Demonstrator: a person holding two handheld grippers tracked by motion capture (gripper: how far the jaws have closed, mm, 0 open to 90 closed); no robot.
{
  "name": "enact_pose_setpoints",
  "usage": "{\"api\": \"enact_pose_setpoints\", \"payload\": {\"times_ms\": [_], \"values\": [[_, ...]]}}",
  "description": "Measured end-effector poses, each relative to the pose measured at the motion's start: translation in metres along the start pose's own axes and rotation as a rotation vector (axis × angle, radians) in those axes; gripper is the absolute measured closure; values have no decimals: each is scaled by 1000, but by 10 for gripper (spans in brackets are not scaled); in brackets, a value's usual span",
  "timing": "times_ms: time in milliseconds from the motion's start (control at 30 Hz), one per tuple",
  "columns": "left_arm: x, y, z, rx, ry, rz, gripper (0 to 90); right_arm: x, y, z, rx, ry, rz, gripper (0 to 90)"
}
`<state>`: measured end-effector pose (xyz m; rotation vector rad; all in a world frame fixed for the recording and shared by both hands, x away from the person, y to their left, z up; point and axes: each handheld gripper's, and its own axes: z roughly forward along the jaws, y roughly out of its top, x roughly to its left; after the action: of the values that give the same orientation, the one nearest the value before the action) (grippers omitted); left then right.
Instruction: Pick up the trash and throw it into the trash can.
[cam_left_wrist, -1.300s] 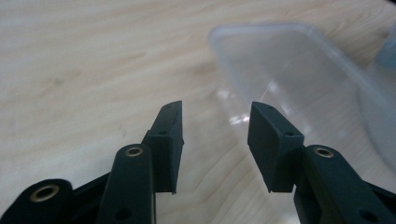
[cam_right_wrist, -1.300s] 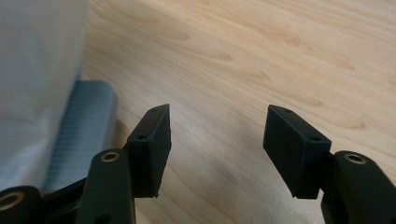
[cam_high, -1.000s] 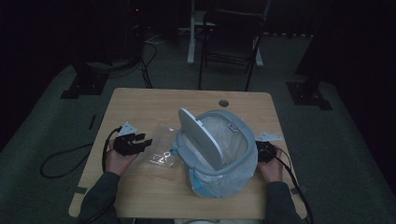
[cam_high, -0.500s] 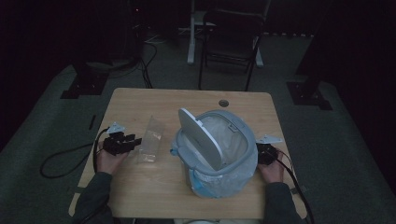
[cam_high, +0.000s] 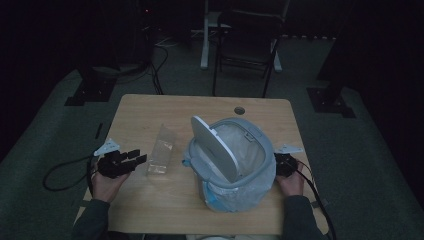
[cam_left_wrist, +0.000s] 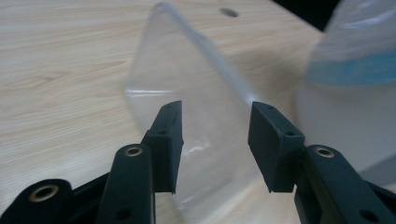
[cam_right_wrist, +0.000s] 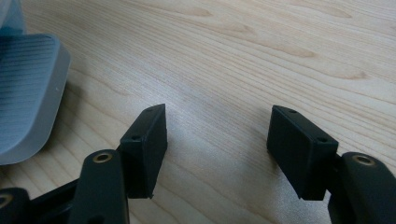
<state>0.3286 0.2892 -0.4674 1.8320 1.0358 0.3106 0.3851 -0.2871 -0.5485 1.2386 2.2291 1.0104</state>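
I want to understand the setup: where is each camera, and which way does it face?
High view: above the person's side, looking forward and down at the table; both forearms enter from below.
Left gripper view: rides on the left gripper, facing the clear bag; its jaws show.
Right gripper view: on the right gripper, facing bare wood.
Shared: bin, table.

The clear plastic bag (cam_high: 161, 150) is thin, see-through and empty-looking, lying on the wooden table left of my bin; in the high view it runs lengthwise away from me, its far end lifted in a crease, its near end flat and glinting; in my left gripper view (cam_left_wrist: 196, 107) it rises to a folded peak, one edge forming a stiff ridge; the bin (cam_high: 235, 165) is pale grey, lined with a translucent bag, its lid propped upright; bag and bin sit near, not touching.
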Motion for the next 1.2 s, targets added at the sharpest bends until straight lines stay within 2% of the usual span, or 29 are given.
{"api": "enact_pose_setpoints", "payload": {"times_ms": [33,133,267,433,500,567,667,767,900,1000,1033,1133,1200], "values": [[-8,1,0,-2,-23,16,553,0,0,0,0,0,0,371],[-17,3,3,15,-33,50,547,0,0,0,0,0,0,370],[-23,4,8,20,-44,62,541,0,0,0,1,1,1,366],[-34,6,2,-23,-52,74,533,0,0,0,1,3,1,363],[-36,6,1,-19,-60,76,525,0,0,0,1,3,1,363],[-40,4,7,18,-50,99,523,0,0,0,1,3,1,362],[-39,1,13,42,-39,103,527,0,0,0,1,3,1,362],[-38,0,19,64,-17,121,564,0,0,0,1,3,0,362],[-36,3,18,68,-7,140,706,0,0,0,2,4,1,361],[-35,5,16,67,8,151,749,0,0,0,1,4,1,360],[-34,5,16,63,12,151,810,0,0,0,2,4,0,359],[-32,7,16,67,19,151,837,0,0,0,2,4,1,359],[-31,7,19,79,22,156,806,0,0,0,2,4,1,358]]}}
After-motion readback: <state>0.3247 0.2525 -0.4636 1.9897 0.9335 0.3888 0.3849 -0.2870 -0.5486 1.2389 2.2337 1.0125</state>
